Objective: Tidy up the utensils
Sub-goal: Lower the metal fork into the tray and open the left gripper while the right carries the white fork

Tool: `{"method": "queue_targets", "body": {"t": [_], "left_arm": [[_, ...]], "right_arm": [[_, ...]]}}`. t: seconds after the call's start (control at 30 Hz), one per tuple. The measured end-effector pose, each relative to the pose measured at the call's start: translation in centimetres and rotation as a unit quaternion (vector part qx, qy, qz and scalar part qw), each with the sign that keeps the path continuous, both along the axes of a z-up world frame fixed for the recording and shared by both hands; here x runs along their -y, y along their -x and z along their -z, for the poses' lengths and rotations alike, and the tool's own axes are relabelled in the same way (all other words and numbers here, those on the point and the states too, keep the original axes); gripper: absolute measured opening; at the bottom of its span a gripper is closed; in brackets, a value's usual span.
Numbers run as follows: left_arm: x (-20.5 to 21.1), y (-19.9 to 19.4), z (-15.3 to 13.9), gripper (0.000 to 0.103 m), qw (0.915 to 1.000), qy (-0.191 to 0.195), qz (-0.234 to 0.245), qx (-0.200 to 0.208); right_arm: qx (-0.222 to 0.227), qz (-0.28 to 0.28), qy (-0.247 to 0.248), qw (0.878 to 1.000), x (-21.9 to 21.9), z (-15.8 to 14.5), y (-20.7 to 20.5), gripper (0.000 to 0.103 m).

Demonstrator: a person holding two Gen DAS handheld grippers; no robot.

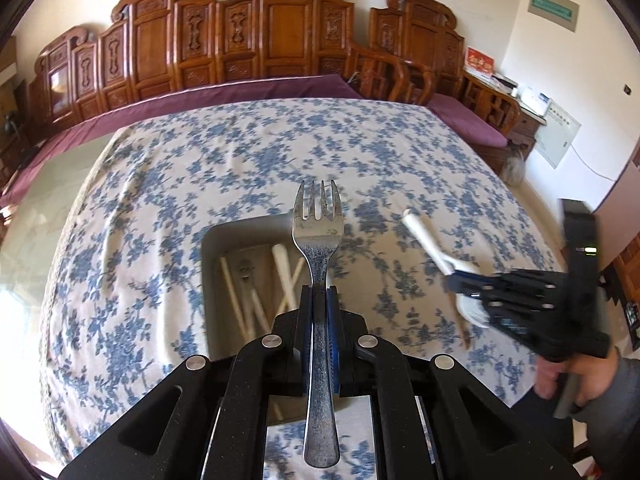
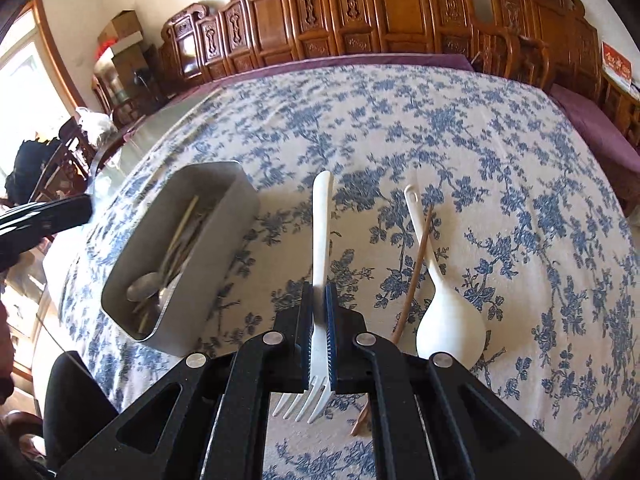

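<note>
Ideally, with the left gripper (image 1: 319,300) clamping the metal fork (image 1: 318,240) and the right gripper (image 2: 319,300) pinching the white fork (image 2: 321,240), each needed lowering lengthwise into the grey bin (image 2: 224,184).

The left gripper (image 1: 319,300) is clamped tight and angled downward. The right gripper (image 2: 319,300) is likewise clamped and tilted down, its grip wrapped by the person's hand (image 1: 576,380).

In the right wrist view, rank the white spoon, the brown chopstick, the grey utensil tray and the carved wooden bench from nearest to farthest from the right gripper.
From the right gripper, shut on the white fork:
1. brown chopstick, just right of the fingers.
2. white spoon, right, lying against the chopstick; nearly a tie.
3. grey utensil tray, left on the cloth.
4. carved wooden bench, beyond the table's far edge.
</note>
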State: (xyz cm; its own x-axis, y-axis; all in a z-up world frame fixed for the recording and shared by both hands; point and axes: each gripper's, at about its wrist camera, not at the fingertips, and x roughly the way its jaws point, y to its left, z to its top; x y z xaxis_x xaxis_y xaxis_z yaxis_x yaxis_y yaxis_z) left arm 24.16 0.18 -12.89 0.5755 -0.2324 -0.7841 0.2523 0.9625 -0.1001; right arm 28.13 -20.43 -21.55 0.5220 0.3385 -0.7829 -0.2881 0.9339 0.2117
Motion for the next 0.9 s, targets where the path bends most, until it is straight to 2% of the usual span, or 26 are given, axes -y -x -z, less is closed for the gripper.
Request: {"method": "queue_targets", "body": {"t": [0.4, 0.9], "left_arm": [[-2.5, -2.6, 3.5, 0.006, 0.9992, -0.012, -0.026, -0.029], [-1.5, -5.7, 8.3, 0.006, 0.9964, -0.031, -0.025, -0.075]], "right_arm": [[0.026, -0.010, -0.006, 1.000, -0.8, -2.7, 1.7, 0.007], [0.013, -0.026, -0.008, 1.000, -2.1, -2.4, 1.6, 0.007]]}}
